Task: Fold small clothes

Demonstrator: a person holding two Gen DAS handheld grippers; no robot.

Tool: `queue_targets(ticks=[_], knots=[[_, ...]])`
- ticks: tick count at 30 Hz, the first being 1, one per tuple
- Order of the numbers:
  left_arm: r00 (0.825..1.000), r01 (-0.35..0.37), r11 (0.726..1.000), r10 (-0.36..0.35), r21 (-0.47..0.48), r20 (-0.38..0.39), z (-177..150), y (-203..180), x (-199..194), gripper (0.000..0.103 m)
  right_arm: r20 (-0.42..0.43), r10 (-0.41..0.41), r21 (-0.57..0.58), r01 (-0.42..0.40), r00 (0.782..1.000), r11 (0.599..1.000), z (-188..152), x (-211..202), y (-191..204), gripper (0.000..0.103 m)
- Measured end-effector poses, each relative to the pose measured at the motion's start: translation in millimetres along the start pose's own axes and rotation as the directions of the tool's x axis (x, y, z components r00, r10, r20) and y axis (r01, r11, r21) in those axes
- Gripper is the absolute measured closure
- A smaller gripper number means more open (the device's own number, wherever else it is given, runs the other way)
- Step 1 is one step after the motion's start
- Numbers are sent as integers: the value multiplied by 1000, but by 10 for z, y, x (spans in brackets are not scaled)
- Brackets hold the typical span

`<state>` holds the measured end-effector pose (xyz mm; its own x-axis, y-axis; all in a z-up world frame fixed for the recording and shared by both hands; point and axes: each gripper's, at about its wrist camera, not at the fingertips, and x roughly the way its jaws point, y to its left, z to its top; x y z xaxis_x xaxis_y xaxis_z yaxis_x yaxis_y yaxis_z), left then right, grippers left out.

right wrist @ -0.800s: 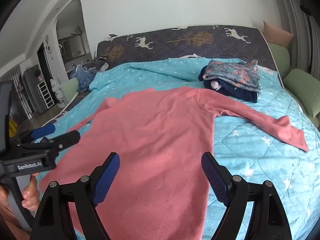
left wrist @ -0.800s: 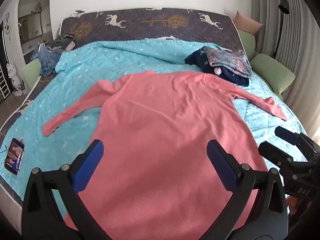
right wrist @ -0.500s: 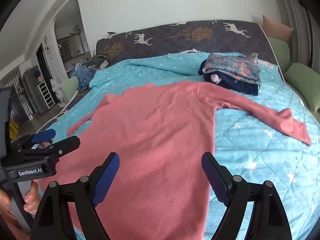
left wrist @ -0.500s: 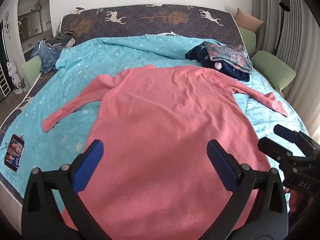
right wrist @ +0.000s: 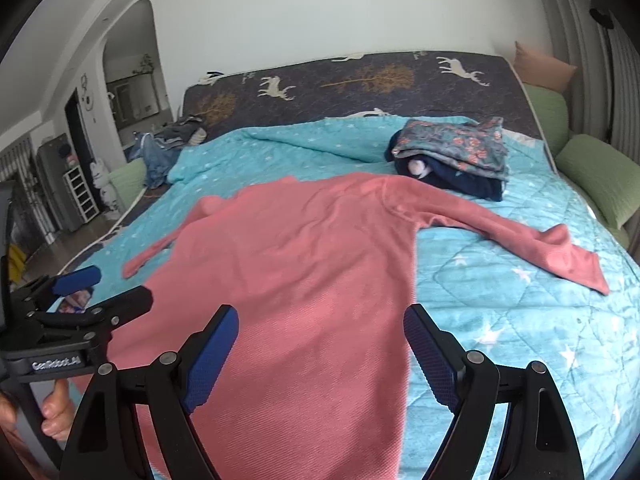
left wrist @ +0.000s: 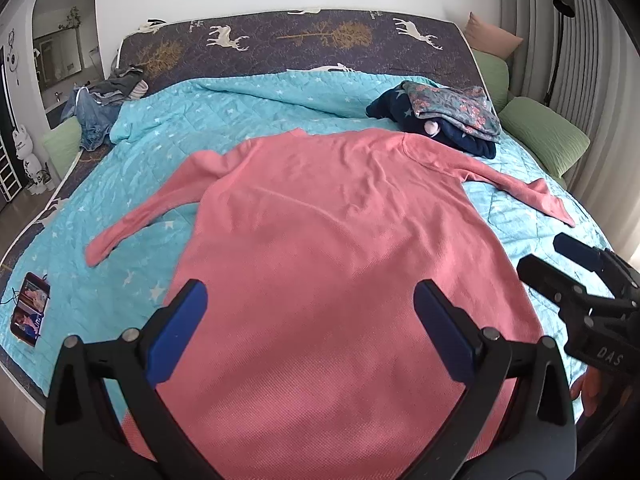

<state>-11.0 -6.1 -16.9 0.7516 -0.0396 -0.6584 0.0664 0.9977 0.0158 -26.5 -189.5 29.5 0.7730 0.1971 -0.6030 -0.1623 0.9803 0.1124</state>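
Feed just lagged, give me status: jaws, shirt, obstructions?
Left gripper and right gripper open, nothing held. Pink shirt flat on the bed, sleeves spread, unfolded. Folded stack at its right shoulder; contact unclear.

Matt, seemingly knitted pink garment (left wrist: 328, 264); quilted cloth bedspread (right wrist: 500, 300).

The setting is a home bedroom. A wide bed carries a turquoise quilted star-print blanket (left wrist: 248, 120) over a dark navy deer-and-tree-print bedcover (left wrist: 304, 40). Green cushions (left wrist: 544, 136) line the bed's edge beside grey pleated curtains (left wrist: 532, 20). A heap of unfolded denim and grey clothing (left wrist: 104, 100) lies at the far corner. An arched doorway (right wrist: 132, 64) opens to another room.
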Motion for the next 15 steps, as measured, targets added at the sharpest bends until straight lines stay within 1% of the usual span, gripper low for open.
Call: queue_targets(ticks=[6,8,10,12,15], knots=[[1000,3,1000,-3,-4,4,-14,-2,-3,1,8,-48,20,48,999,999,8,-15,-28,16],[1000,7,1000,-7,-7,2,-13,-3,-4,1,9,-101,33,100,995,994,16,-12,-37,16],[1000,10,1000,-10,-12,-2,-23,-5,4,1,18,-124,41,123,992,992,12,-21,-57,16],[1000,9,1000,-9,-16,-2,-26,-9,9,1,22,-124,54,122,992,991,8,-34,-77,16],[1000,10,1000,-10,-25,-1,-27,-4,17,1,17,-93,79,91,996,993,8,-37,-102,16]])
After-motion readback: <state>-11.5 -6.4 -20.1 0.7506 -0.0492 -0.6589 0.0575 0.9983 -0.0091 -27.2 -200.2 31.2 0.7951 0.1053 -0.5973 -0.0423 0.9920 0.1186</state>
